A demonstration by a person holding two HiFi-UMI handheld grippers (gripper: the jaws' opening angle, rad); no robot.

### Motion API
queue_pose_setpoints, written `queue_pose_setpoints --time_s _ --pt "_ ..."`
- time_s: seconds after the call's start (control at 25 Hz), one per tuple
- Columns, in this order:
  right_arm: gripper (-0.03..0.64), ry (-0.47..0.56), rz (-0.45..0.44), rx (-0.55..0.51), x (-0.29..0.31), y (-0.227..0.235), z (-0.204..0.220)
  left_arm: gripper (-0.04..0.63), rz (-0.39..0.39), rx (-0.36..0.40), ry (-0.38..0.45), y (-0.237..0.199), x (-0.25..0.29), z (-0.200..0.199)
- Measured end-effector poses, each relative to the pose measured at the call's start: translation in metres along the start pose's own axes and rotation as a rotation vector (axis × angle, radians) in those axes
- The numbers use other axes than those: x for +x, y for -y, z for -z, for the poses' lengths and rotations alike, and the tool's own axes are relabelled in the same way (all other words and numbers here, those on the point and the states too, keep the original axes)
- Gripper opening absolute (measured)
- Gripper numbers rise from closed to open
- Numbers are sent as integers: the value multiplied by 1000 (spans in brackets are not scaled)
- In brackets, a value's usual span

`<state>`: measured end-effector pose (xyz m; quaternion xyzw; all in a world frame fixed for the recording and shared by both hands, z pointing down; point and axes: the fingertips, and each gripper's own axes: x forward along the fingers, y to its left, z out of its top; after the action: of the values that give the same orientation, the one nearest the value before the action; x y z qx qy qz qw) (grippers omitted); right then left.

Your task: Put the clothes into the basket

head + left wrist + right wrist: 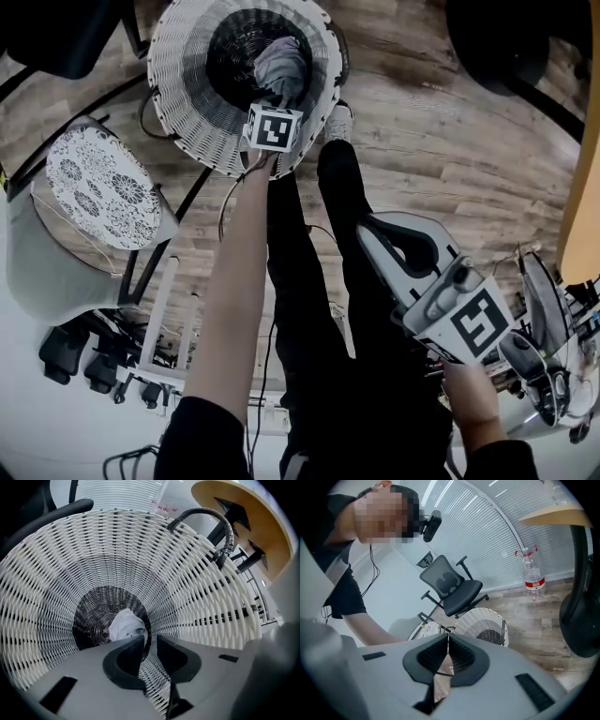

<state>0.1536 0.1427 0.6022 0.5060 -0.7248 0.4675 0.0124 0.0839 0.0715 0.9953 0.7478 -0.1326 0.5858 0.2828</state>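
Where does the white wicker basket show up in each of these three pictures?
Head view: basket at the top, left of centre.
Left gripper view: basket fills most of the picture, seen into its mouth.
Right gripper view: basket small, near the centre, just above the jaws.
Shared landmark: tan tabletop.

White wicker basket [187, 94] with black woven bottom; pale grey cloth [281, 64]; black-and-white floral stool [101, 186]; brown wood-grain floor [450, 141]; grey left gripper [149, 640] and right gripper [448, 639] with black pads [429, 656].
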Motion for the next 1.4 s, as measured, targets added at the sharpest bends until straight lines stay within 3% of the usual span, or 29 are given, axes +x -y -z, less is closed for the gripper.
queue_pose_setpoints --time_s 0.2,1.0,1.4 --pt "17 22 6 -22 -6 -12 -13 66 5 25 51 7 -23 -9" --pt "17 144 24 -171 -79 -96 -95 12 -9 71 63 58 -189 -11" --pt "17 194 17 -258 -115 -139 -143 12 -22 42 183 84 -303 -35"
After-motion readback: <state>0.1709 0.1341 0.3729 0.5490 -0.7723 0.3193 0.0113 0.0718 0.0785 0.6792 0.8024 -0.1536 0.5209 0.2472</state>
